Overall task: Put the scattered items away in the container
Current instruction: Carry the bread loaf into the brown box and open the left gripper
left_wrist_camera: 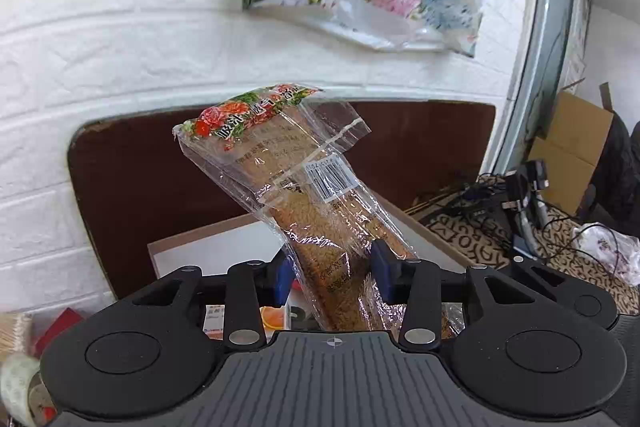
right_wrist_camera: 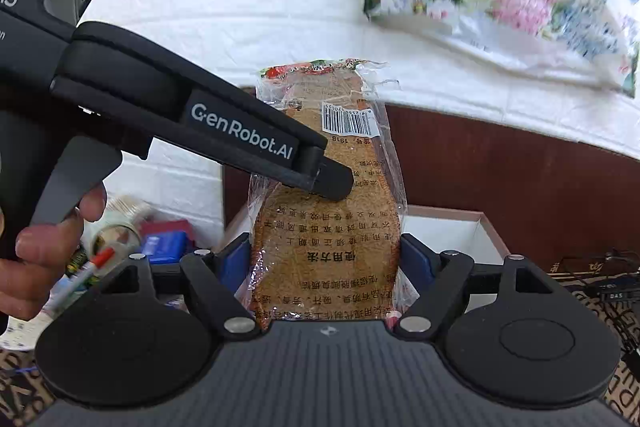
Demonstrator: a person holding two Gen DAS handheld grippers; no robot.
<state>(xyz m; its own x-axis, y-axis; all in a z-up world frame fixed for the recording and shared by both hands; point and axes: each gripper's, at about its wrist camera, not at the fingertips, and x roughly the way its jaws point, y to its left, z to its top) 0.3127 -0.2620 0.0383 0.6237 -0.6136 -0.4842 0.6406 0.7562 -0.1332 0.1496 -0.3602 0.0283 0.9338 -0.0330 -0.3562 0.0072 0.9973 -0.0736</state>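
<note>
Both grippers clamp the insole pack (right_wrist_camera: 326, 227): right gripper (right_wrist_camera: 326, 259) wide across its base, left gripper (left_wrist_camera: 334, 271) narrower at mid-length; long axis tilts up-forward; white box (right_wrist_camera: 448, 231) just below, ahead

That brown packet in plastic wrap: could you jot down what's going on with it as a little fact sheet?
item: brown packet in clear wrap, barcode sticker near its top
held by: right gripper across its lower part; left gripper also closed on it
position: lifted, standing roughly upright
container: white open box behind and below it
left behind: small clutter to the left
</note>
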